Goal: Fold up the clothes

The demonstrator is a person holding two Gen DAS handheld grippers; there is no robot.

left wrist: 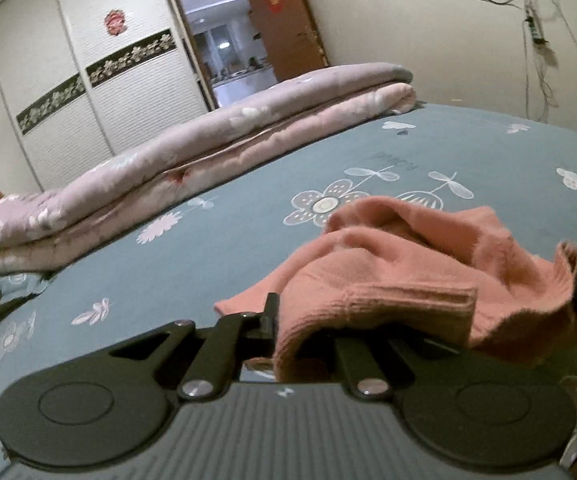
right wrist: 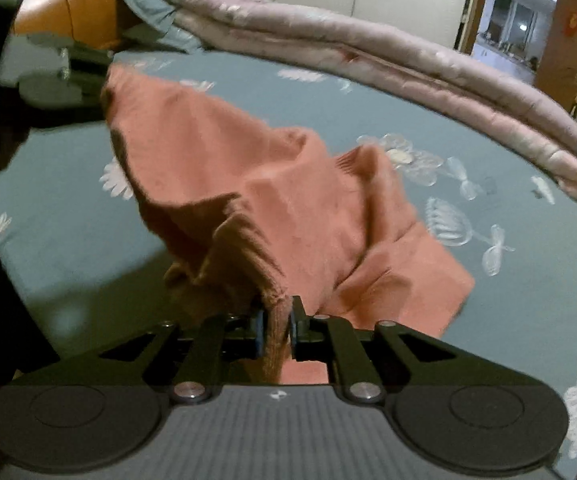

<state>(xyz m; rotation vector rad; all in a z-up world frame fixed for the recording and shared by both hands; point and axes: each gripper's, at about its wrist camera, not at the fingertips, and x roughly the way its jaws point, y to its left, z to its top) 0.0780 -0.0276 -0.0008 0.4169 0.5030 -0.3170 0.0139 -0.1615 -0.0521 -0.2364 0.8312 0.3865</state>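
A salmon-pink knit sweater (left wrist: 408, 264) is held up off the teal flowered bedsheet (left wrist: 208, 264) between both grippers. My left gripper (left wrist: 288, 320) is shut on one ribbed edge, and the fabric drapes over its right finger and hides it. In the right wrist view my right gripper (right wrist: 276, 320) has its blue pads pressed on a ribbed hem of the sweater (right wrist: 288, 200). The cloth stretches up and left from there to the left gripper (right wrist: 96, 80), blurred at the upper left. The sweater's lower part rests on the sheet (right wrist: 68, 220).
A folded pink quilt (left wrist: 208, 152) lies along the far side of the bed. Behind it are a white sliding wardrobe (left wrist: 88, 80) and an open doorway (left wrist: 228, 40). A wooden headboard (right wrist: 88, 8) and a teal pillow (right wrist: 152, 8) are at the bed's head.
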